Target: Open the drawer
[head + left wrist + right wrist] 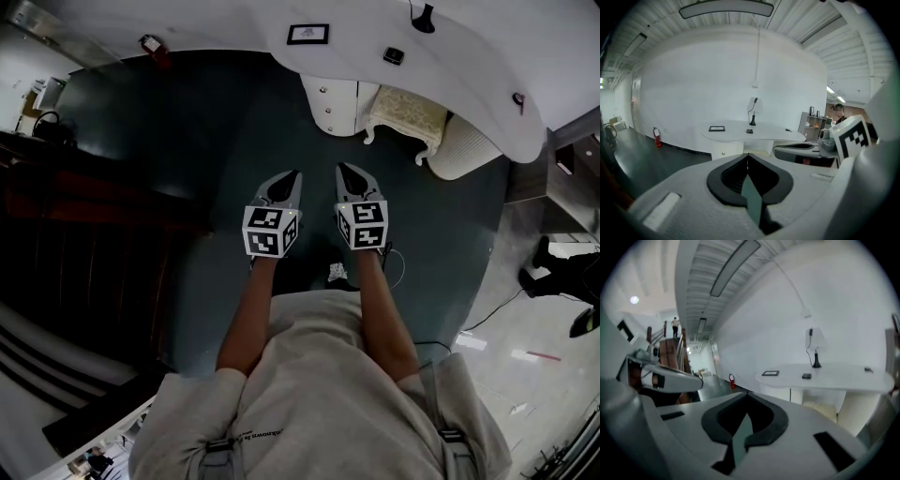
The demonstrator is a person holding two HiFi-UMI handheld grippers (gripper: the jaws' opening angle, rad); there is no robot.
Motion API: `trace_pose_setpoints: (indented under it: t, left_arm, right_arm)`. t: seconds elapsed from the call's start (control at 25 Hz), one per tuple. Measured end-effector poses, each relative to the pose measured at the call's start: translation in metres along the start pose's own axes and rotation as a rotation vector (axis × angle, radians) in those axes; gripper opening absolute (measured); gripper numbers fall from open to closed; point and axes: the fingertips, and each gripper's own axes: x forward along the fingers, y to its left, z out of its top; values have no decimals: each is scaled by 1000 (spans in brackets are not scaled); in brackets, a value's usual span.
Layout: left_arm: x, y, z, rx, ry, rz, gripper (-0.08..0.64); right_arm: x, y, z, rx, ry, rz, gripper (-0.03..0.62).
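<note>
Both sets of jaws are pressed together with nothing between them: the left gripper [292, 176] and right gripper [343, 169] hang side by side over the dark floor [206, 141], pointing toward the white drawer unit [330, 105] — well ahead, tucked under the curved desk [469, 66], its fronts flush

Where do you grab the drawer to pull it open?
Probably the small round knob on the drawer front, coming straight at it with one jaw on each side. The front looks flat; only the knob sticks out.
</note>
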Motion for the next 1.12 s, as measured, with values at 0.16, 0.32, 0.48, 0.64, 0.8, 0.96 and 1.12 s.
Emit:
trace_pose_setpoints:
  t: [0.16, 0.32, 0.48, 0.64, 0.8, 0.96, 1.12]
  left_arm:
    - [24, 6, 5, -37, -12, 5, 9]
    - [47, 7, 19, -49, -20, -6, 9]
    - [62, 21, 25, -33, -5, -24, 9]
    - [74, 40, 31, -69, -23, -24, 9]
    - [88, 57, 38, -81, -45, -29, 9]
    - [101, 83, 40, -89, -48, -52, 9]
    - [122, 119, 51, -38, -44, -81, 9]
  right_arm:
    - [0, -4, 14, -171, 3, -3, 15]
    - [9, -25, 19, -146, 8, -26, 15]
    - [27, -35, 12, -95, 47, -66, 15]
    - [40, -50, 9, -234, 113, -197, 15]
    - [51, -60, 15, -238, 106, -257, 15]
    - [74, -58, 26, -331, 119, -307, 15]
    - [119, -58, 44, -350, 99, -290, 15]
